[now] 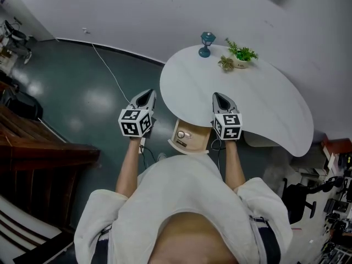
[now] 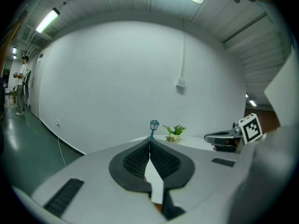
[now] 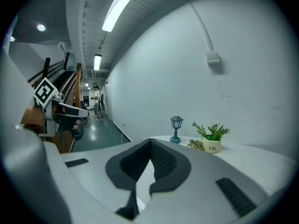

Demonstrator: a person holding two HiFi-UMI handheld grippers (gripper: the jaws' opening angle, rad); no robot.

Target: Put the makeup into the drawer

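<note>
The white table (image 1: 264, 103) fills the upper right of the head view, over a dark floor (image 1: 82, 92). Its top is bare except for two ornaments at the far edge, and no makeup lies on it. At the near edge, between the person's forearms, the drawer (image 1: 202, 142) stands pulled out and open. A round pale item (image 1: 184, 135) lies in it with a small dark piece just beside it. I take this to be the makeup, though it is too small to name for sure. The left gripper (image 1: 146, 95) is held up beside the table's near left edge and the right gripper (image 1: 220, 99) over its near edge, with the drawer lower down between them. In the left gripper view the left gripper (image 2: 150, 143) has its jaws brought together at the tips with nothing between them. In the right gripper view the right gripper (image 3: 150, 144) is likewise fully closed and carries nothing. Beyond their tips stand the plant (image 1: 240, 54) in its little pot and the small lamp (image 1: 207, 43), well apart from both grippers. My judgement is that the placing itself looks done, since neither gripper carries anything and the item sits inside. What may remain is pushing the drawer closed, if that is wanted.
</note>
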